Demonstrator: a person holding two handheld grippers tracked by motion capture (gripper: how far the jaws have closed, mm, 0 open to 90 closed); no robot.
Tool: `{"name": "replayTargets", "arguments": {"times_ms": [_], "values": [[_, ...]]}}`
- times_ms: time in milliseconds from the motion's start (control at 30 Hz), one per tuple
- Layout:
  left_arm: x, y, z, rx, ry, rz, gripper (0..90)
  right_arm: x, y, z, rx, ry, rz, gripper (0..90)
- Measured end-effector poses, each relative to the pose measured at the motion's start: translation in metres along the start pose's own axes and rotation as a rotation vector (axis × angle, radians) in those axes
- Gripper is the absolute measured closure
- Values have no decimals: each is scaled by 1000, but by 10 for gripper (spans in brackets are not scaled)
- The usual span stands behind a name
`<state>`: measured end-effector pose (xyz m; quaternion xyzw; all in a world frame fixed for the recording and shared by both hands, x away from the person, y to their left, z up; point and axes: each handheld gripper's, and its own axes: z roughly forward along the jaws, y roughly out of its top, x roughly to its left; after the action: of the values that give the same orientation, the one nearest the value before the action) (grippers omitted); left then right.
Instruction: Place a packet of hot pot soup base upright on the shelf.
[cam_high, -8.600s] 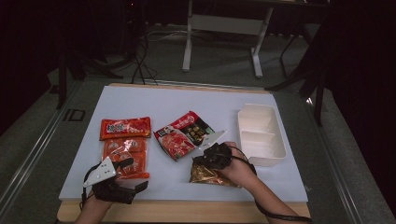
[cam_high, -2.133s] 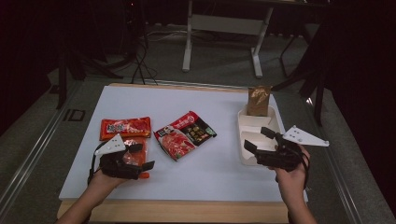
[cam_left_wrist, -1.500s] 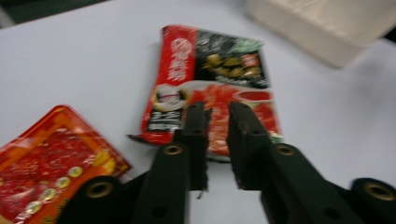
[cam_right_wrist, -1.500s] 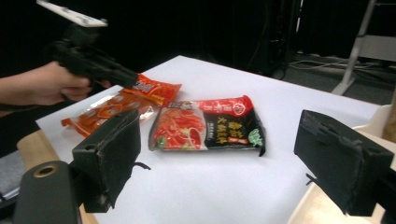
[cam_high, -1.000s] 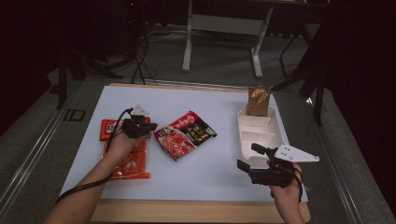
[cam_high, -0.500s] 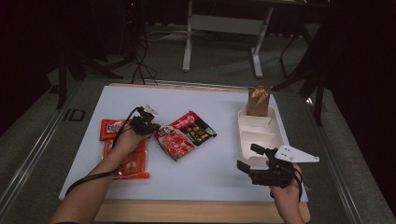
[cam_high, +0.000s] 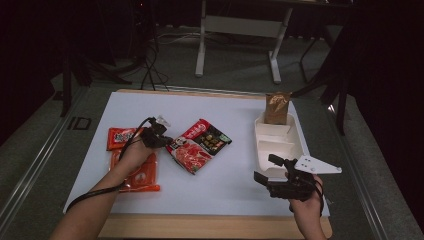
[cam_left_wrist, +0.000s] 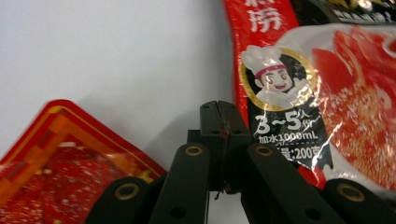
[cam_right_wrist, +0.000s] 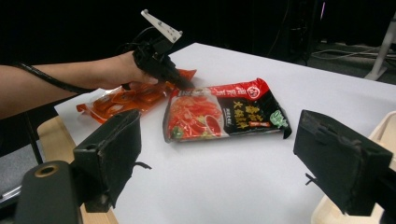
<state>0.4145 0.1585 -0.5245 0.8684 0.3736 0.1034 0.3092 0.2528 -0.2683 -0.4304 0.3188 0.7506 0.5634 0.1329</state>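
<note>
Vs half a second back: barely any change. Left gripper (cam_high: 161, 141) has crept a touch toward the red-and-black sauce pouch (cam_high: 199, 146); right gripper (cam_high: 265, 168) hasn't budged. Pouches, tray and bag sit where they were.

Left gripper: jaws fully closed, tips pressed together with nothing between them. In the left gripper view the tips (cam_left_wrist: 223, 122) sit on bare white worktop (cam_high: 235, 185), just beside the pouch's (cam_left_wrist: 299, 88) edge, in the gap between it and an orange pouch (cam_left_wrist: 56, 158). Whether they actually touch the film is hard to tell from here.

Task pouch: lies flat around the middle of the worktop, left of centre. Long axis runs diagonally, from its near-left end to its far-right end; the black end points toward the far-right corner, the red food-print end toward the near edge.

Left of it: two orange-red pouches near the left edge, the small one (cam_high: 120, 137) farther back, the larger one (cam_high: 142, 172) partly under the person's left forearm.

Right side: white compartment tray (cam_high: 295, 145) along the right edge, a brown bag (cam_high: 276, 107) standing upright at its far end. Right gripper hovers near the tray's near end, jaws spread wide and empty, aimed left across open worktop at the pouch (cam_right_wrist: 224, 114). Nothing lies between it and the pouch.
</note>
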Motion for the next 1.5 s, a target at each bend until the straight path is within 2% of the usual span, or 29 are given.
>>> {"name": "replayTargets", "arguments": {"times_ms": [67, 233, 600, 900, 1033, 1333, 1433, 1500], "values": [[-5, -1, 0, 0, -15, 13, 900, 1, 0, 1, 1, 2, 0, 150], [-15, -1, -1, -7, -34, 16, 899, 1, 1, 1, -1, 4, -1, 149], [-29, -3, -5, -18, -52, 23, 900, 2, 0, 1, -5, 8, 5, 150], [-43, 0, -7, -25, -93, 29, 899, 4, -2, 4, 5, 8, -3, 156], [-53, 1, -8, -23, -106, 52, 899, 5, -1, 5, 8, 7, -8, 156], [-53, 0, -9, -19, -110, 52, 898, 5, -1, 6, 15, 9, -9, 156], [-49, 2, -12, -19, -98, 30, 896, 5, -2, 6, 15, 8, -9, 156], [-45, 5, -15, -37, -94, 12, 892, 5, -2, 6, 15, 7, -10, 156]]}}
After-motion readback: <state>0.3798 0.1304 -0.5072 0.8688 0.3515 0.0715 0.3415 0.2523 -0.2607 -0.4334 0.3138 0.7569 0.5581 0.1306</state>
